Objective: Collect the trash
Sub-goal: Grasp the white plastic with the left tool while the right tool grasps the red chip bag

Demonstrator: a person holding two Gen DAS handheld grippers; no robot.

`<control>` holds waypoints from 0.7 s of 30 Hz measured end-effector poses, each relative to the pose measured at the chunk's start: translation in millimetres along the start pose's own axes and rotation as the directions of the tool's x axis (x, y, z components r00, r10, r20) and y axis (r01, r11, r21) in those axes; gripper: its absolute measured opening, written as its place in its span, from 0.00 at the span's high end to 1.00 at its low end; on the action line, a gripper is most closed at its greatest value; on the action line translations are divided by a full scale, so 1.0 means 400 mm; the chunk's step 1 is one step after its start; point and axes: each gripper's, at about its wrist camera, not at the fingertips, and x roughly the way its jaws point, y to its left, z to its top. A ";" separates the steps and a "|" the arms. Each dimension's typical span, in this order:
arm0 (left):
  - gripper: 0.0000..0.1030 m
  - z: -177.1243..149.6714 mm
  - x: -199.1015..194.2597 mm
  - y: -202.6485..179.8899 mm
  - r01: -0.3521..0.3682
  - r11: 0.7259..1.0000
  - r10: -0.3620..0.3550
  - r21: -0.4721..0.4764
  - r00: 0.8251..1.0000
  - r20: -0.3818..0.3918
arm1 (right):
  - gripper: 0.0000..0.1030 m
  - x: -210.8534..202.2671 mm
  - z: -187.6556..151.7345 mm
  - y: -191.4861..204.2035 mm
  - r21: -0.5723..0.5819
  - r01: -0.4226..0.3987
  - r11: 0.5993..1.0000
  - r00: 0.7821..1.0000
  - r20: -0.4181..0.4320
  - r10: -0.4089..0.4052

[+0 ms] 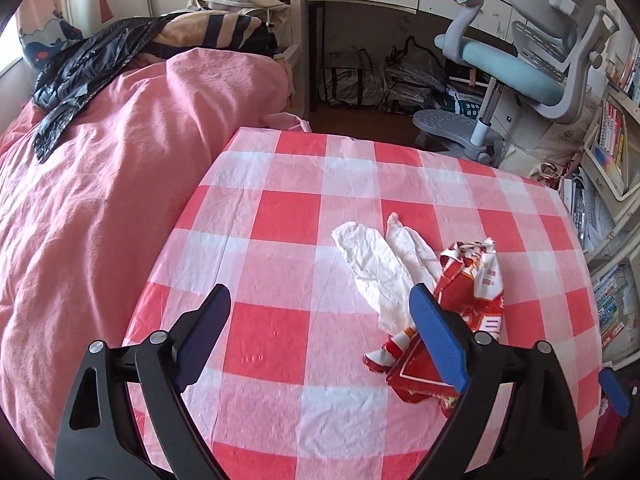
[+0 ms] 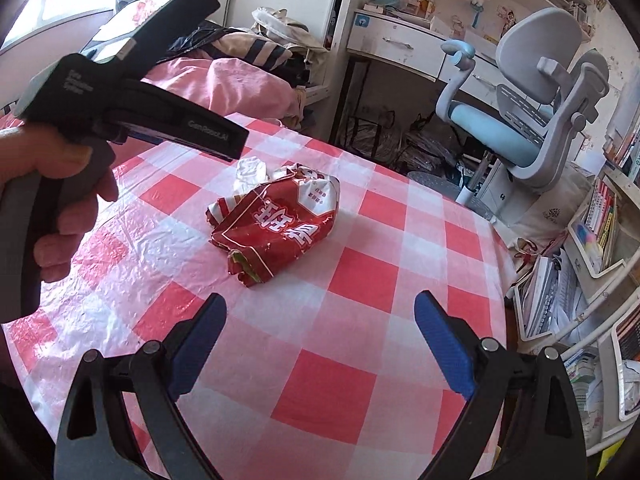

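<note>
the counter [image 2: 360, 380] in its red check cloth fills the near ground, with the pink bed [image 1: 100, 200] to the left. a red snack wrapper [image 2: 276, 228] lies crumpled mid-counter, and a white tissue [image 1: 372, 264] touches its far-left side, so the trash sits bunched together, handy for one sweep. the left hand-held gripper [image 1: 320, 308] hangs spread wide with nothing in it, its right finger over the wrapper's edge. the right hand-held gripper [image 2: 320, 312] is gaping too, lined up near the wrapper, probably the first pick.
</note>
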 end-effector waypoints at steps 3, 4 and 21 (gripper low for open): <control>0.15 0.021 0.046 0.000 0.011 1.000 -0.011 0.004 1.000 -0.014 | 0.11 0.018 0.007 0.001 0.023 -0.023 0.999 1.000 -0.005 0.023; 0.15 0.024 0.060 -0.005 0.016 1.000 -0.016 0.014 1.000 -0.020 | 0.11 0.024 0.009 0.002 0.028 -0.028 0.999 1.000 -0.007 0.028; 0.19 -0.042 0.139 -0.186 0.180 0.934 -0.153 0.309 0.982 -0.109 | 0.11 0.081 0.003 -0.059 0.143 -0.023 0.989 0.995 -0.091 0.037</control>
